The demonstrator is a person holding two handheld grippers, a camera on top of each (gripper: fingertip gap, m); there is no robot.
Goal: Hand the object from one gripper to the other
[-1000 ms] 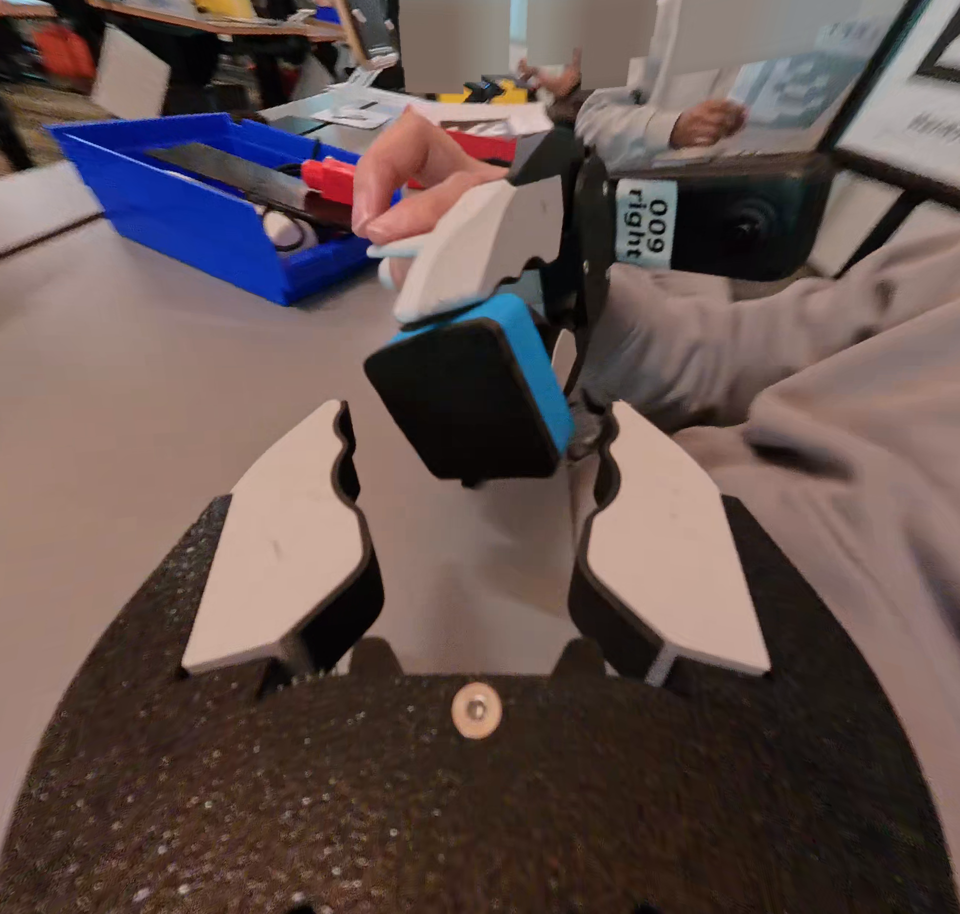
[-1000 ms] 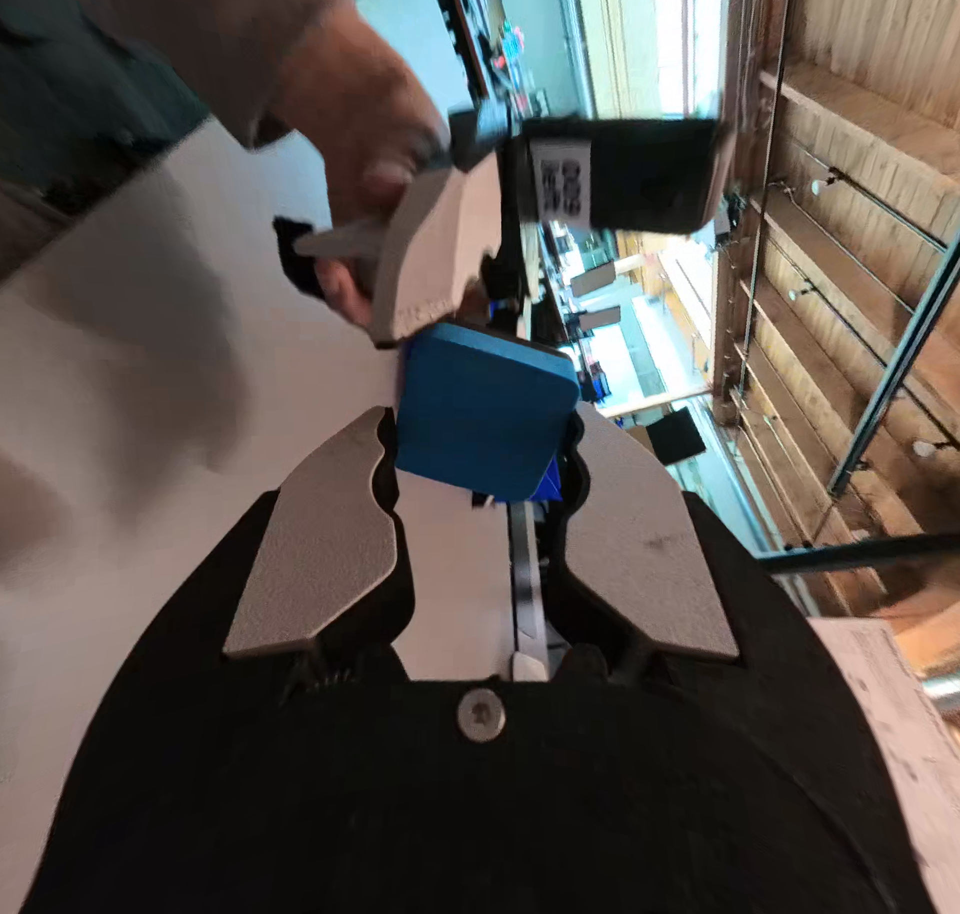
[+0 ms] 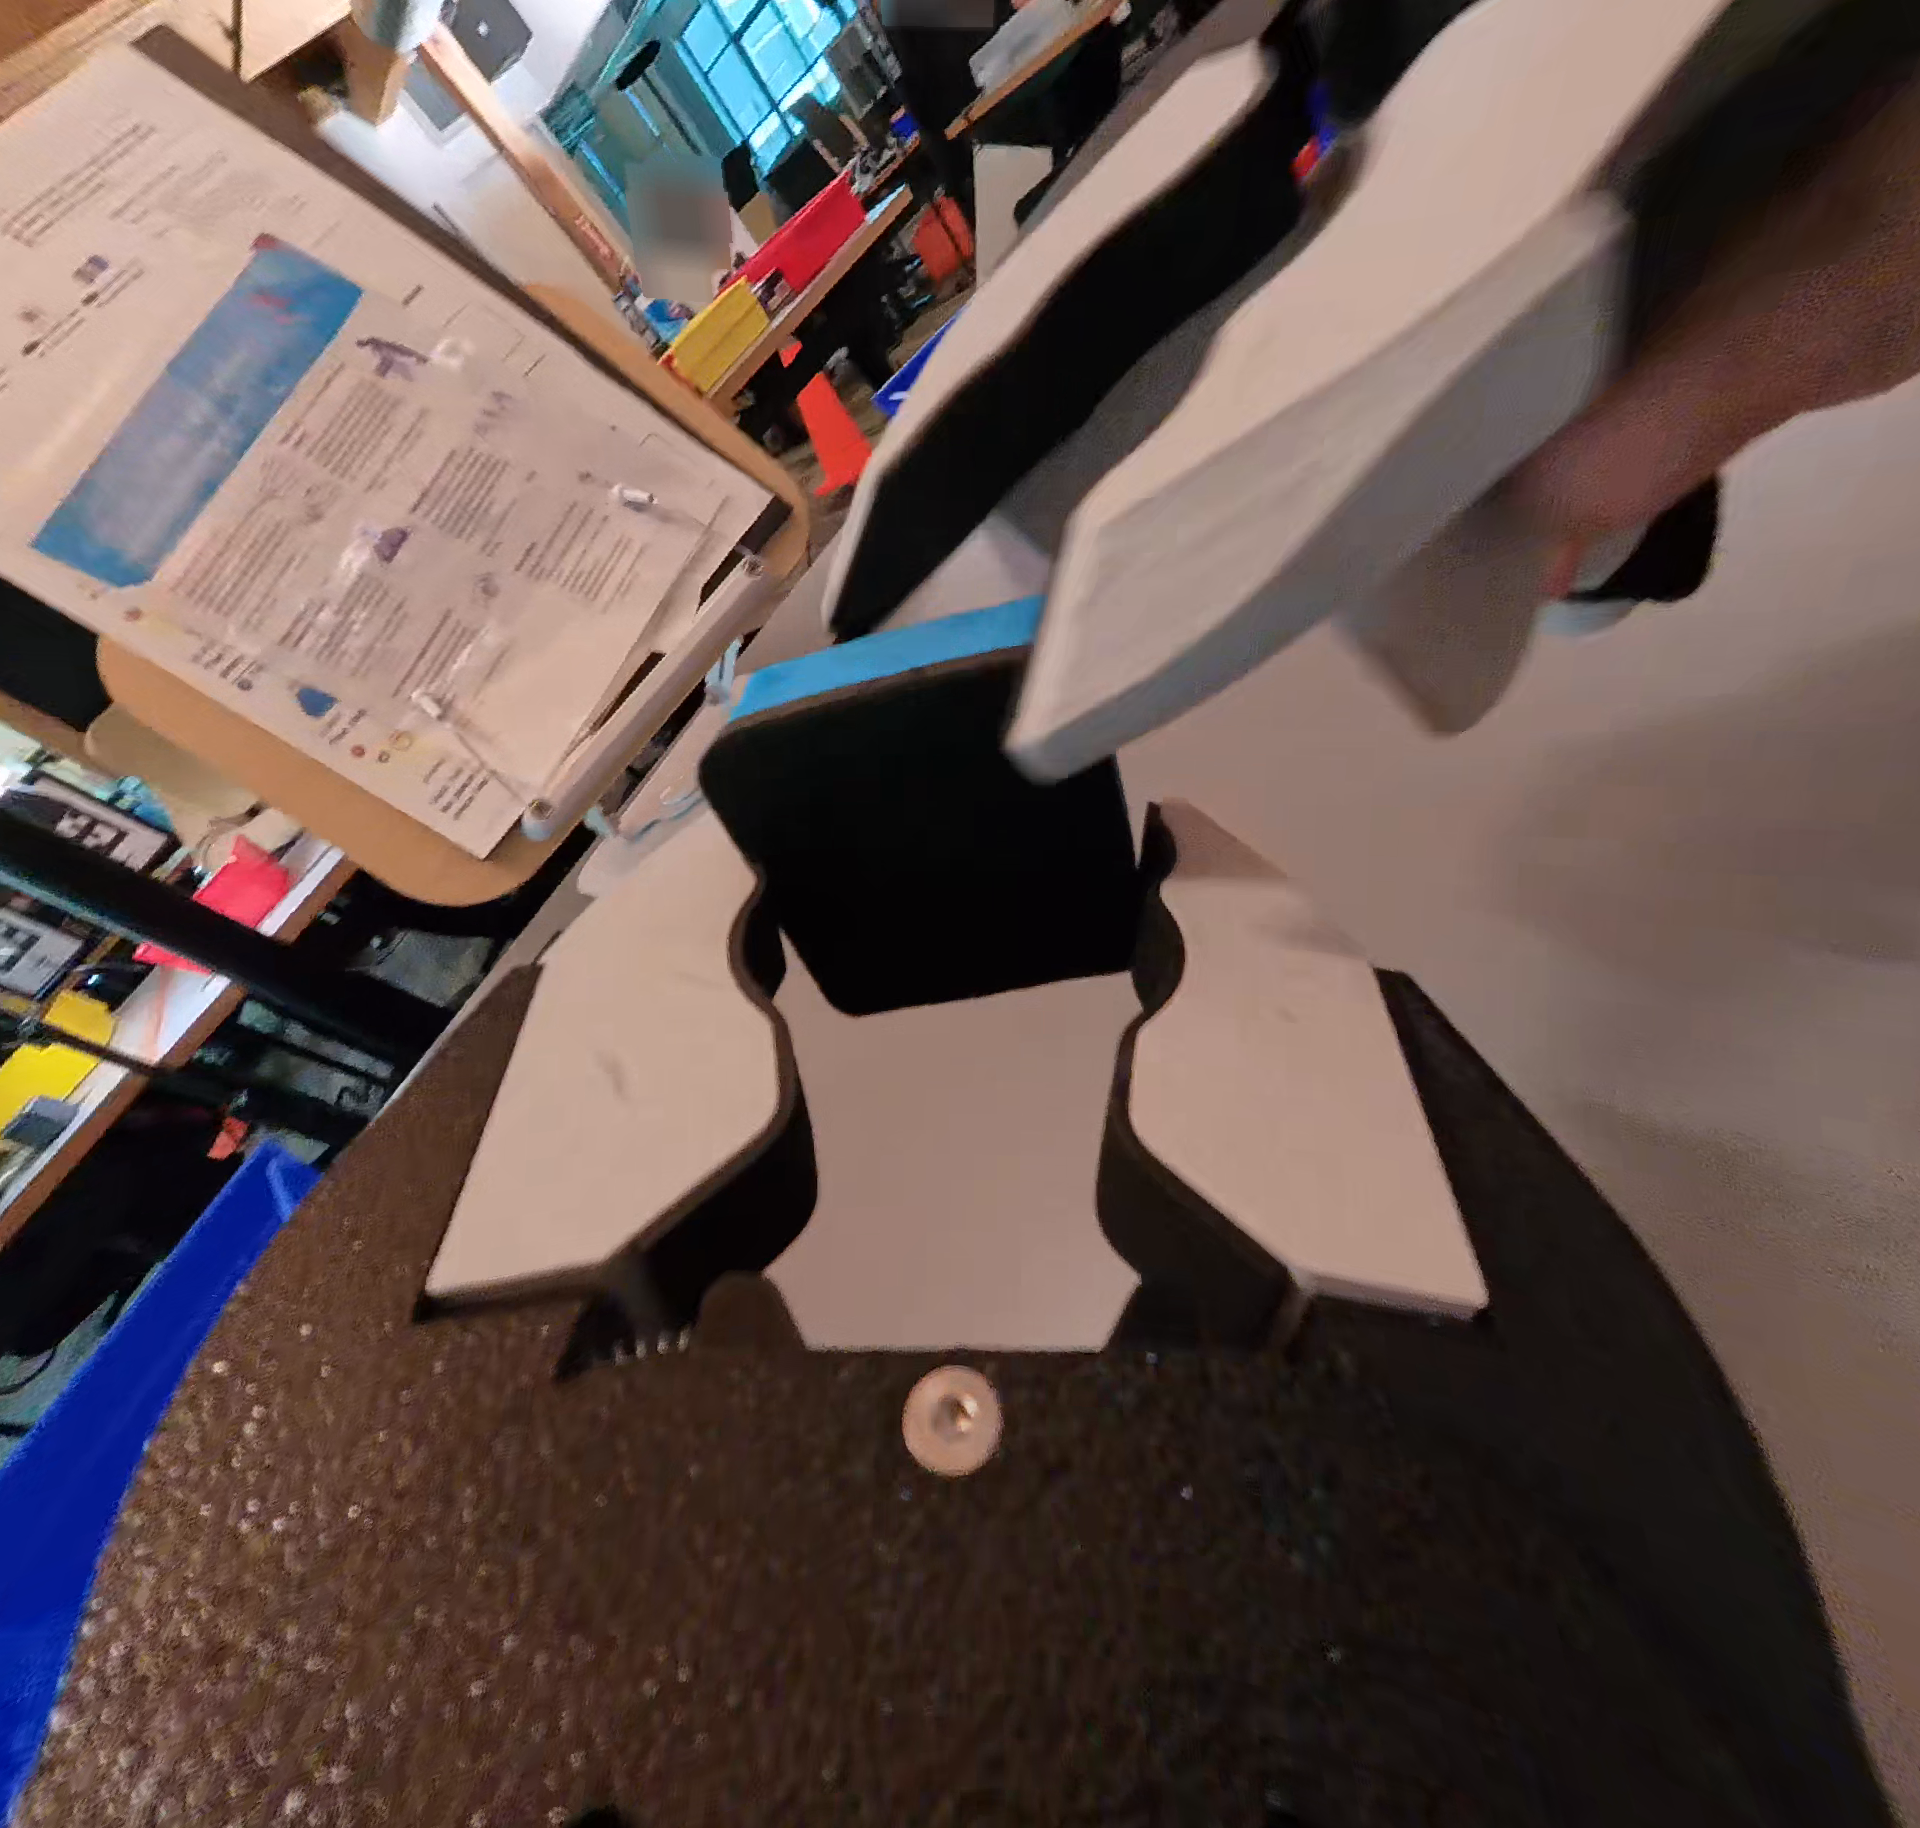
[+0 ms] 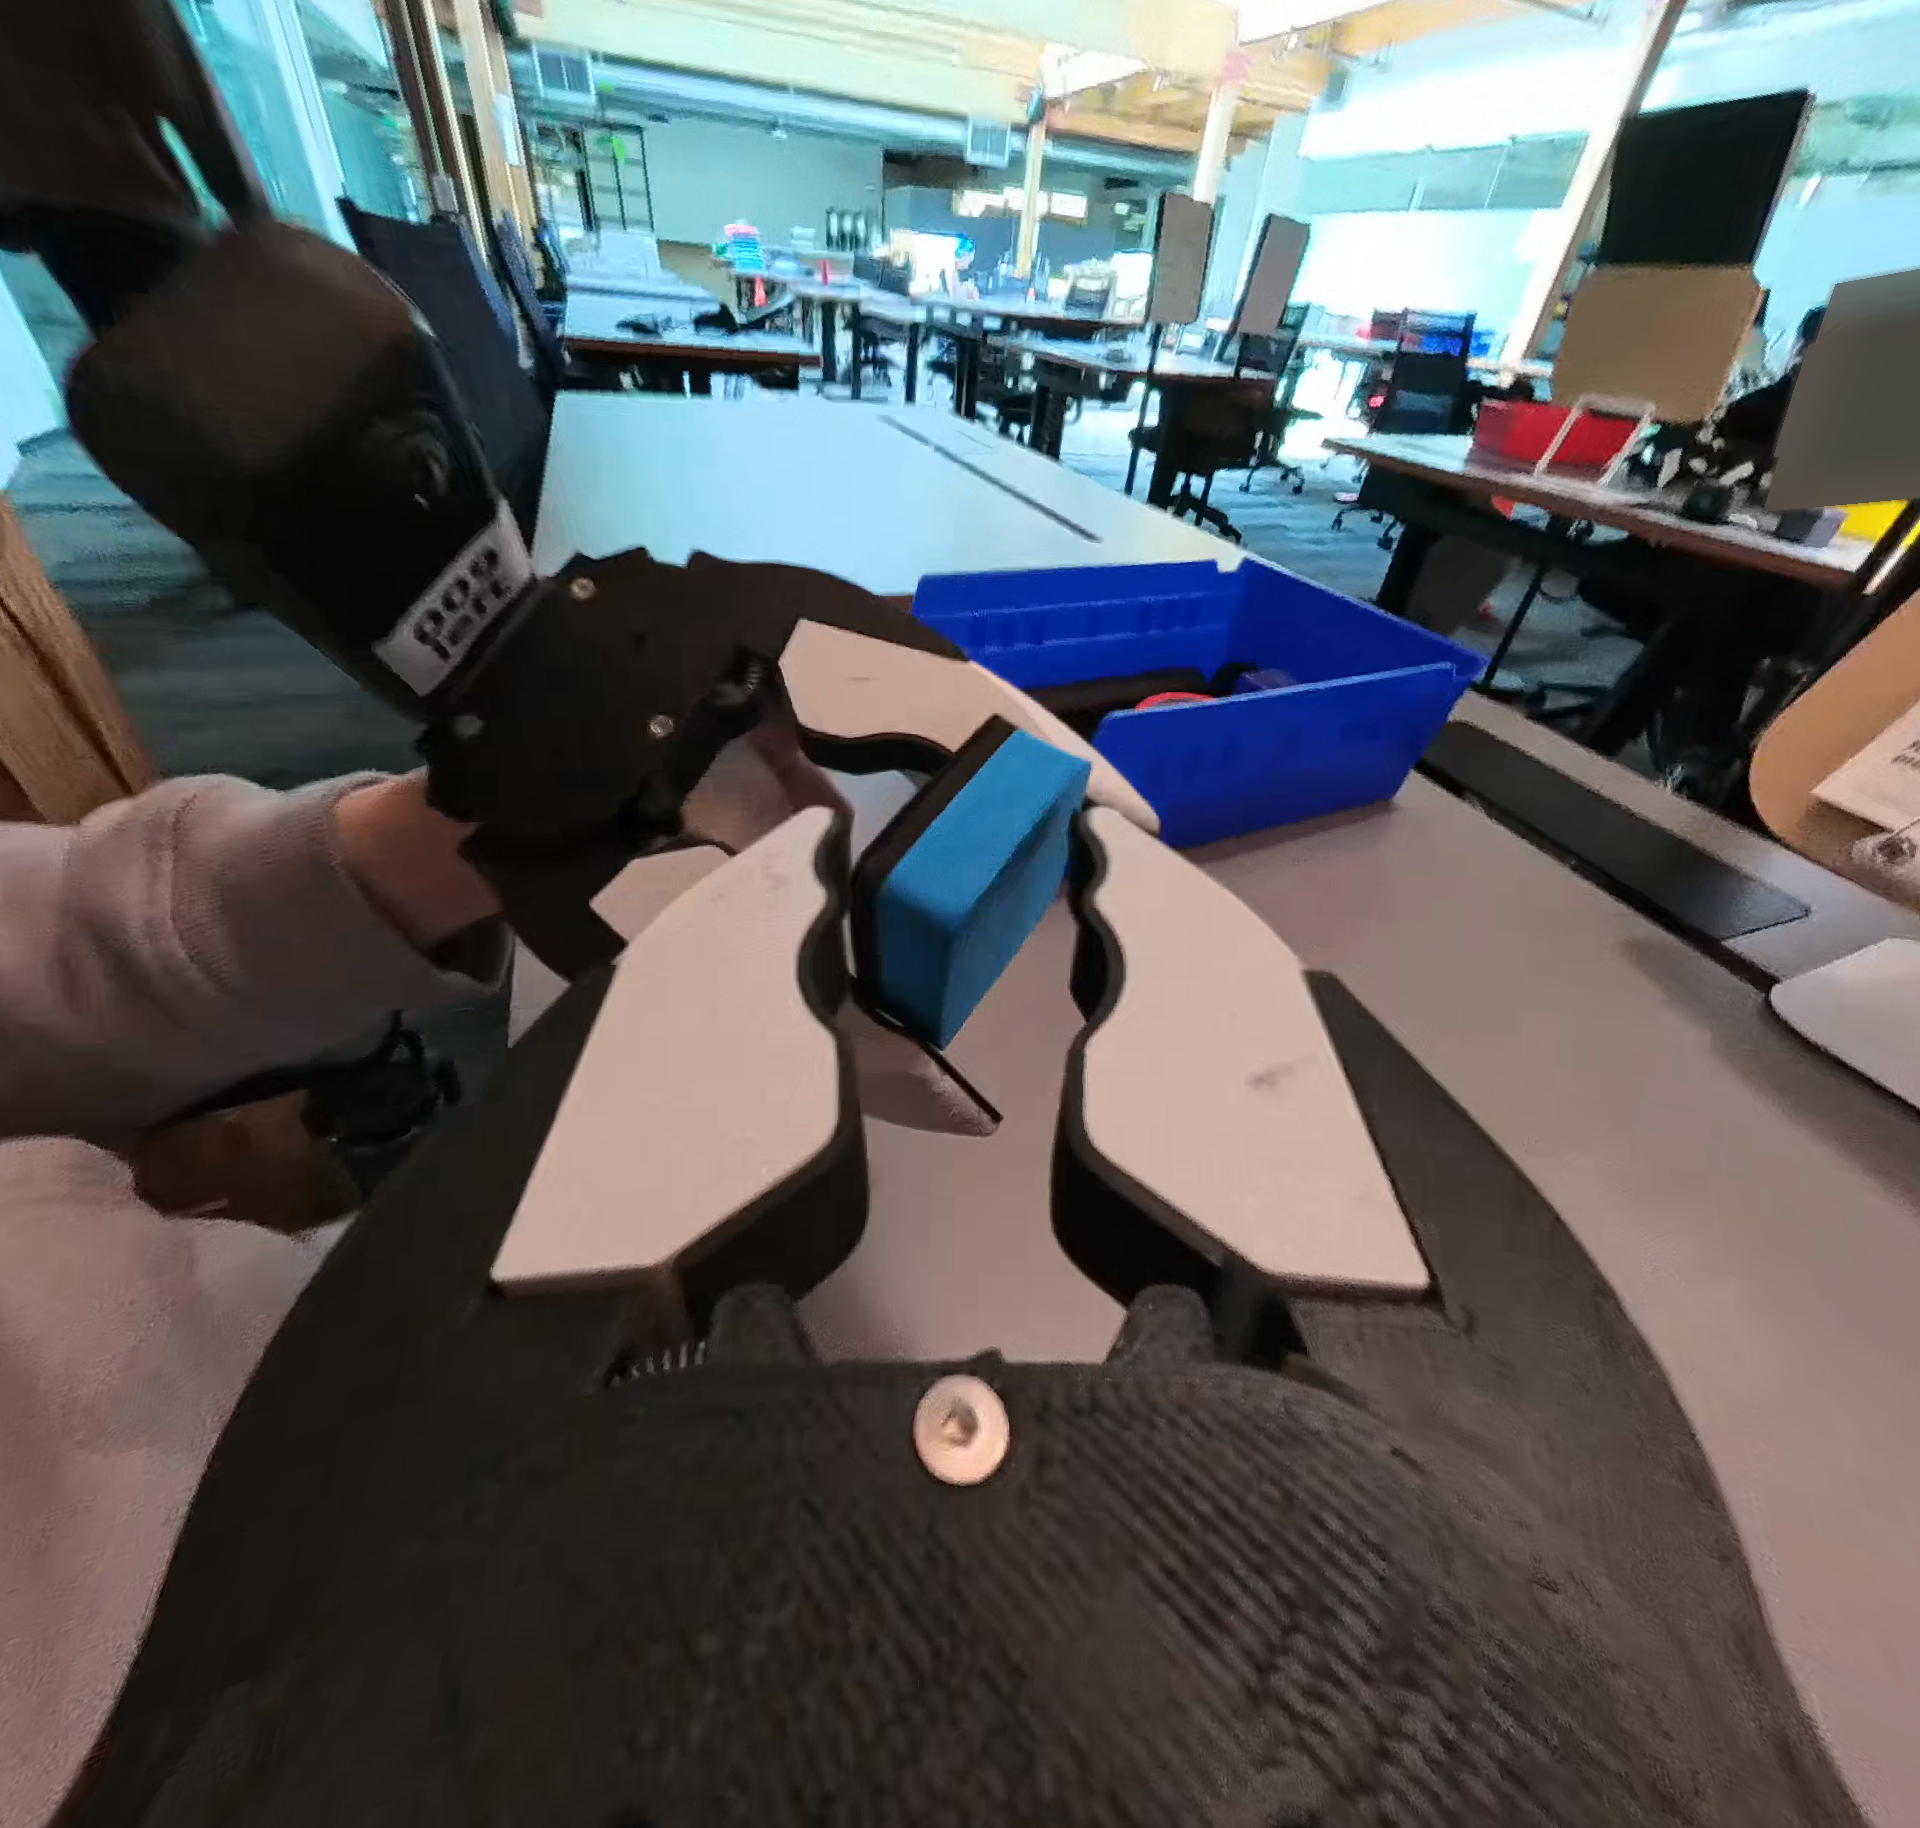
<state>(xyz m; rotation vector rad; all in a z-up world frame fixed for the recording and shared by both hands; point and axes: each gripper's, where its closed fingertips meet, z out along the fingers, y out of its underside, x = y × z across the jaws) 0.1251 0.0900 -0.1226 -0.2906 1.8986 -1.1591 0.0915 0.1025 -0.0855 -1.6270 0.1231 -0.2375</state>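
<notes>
Your left gripper (image 3: 951, 905) pinches the block (image 3: 925, 843) between its 2 fingers, above the table (image 4: 1558, 1103). Your right gripper (image 4: 961, 905) straddles the block, jaws spread, right finger clear. Bin (image 4: 1299, 739) sits beyond.

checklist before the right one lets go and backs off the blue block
1. Left gripper has the blue block: ok. In the left wrist view its jaws sit flush against two opposite edges.
2. Right gripper has let go: cannot tell. Its jaws flank the block closely, and any gap is too small to judge.
3. Block is off the table: ok. It is held in the air between the two grippers.
4. Retreat path for the right gripper: ok. The blue bin sits beyond the block, apart from both grippers.
5. Block is square in the left jaws: not ok. It looks tilted in the right wrist view.
</notes>
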